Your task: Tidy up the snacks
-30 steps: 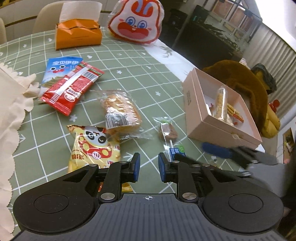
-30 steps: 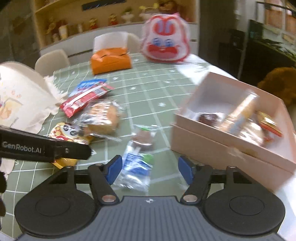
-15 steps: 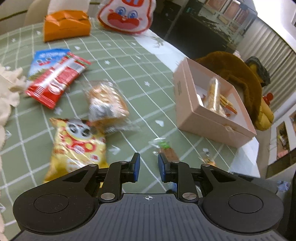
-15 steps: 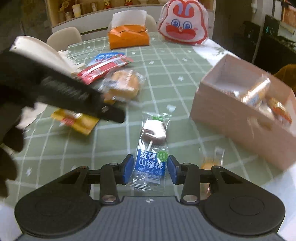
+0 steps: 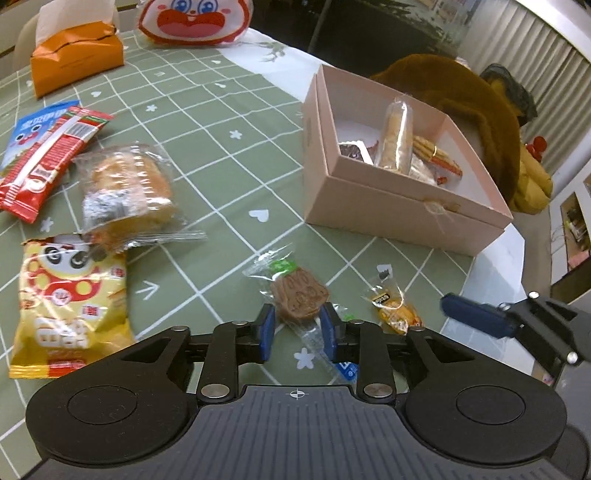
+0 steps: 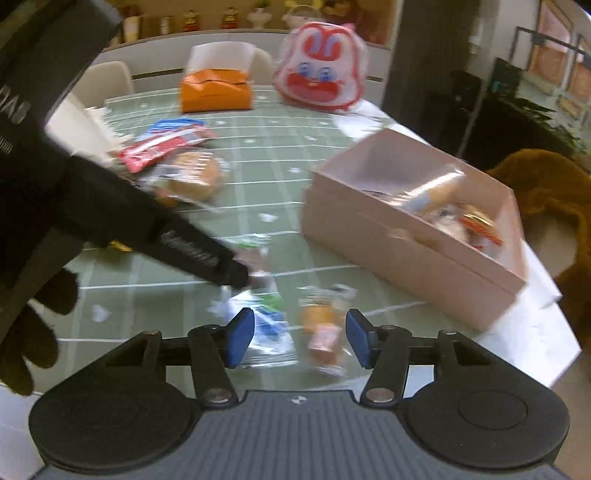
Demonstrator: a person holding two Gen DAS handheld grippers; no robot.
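Note:
A brown lollipop [image 5: 299, 297] in a clear wrapper lies on the green checked tablecloth. My left gripper [image 5: 297, 328] straddles it with its jaws opening; the blue pads stand on either side without visibly pressing. A small orange wrapped snack [image 5: 395, 314] lies just right of it. In the right wrist view that orange snack [image 6: 321, 325] sits between the blue pads of my right gripper [image 6: 298, 339], whose jaws are opening wide, not touching it. The lollipop's blue wrapper end [image 6: 266, 325] lies by the left pad. An open pink box [image 5: 388, 206] holding several snacks stands to the right.
Wrapped bread [image 5: 129, 184], a yellow panda bag [image 5: 70, 302], a red packet [image 5: 48, 155] and a blue packet [image 5: 33, 125] lie at left. An orange tissue box [image 5: 74, 55] and rabbit bag [image 5: 195, 18] stand far back. A brown plush [image 5: 480, 110] sits beyond the table's right edge.
My left gripper has come down over the lollipop and its shut jaws have parted around it. My right gripper has shifted from the lollipop to the orange snack and widened.

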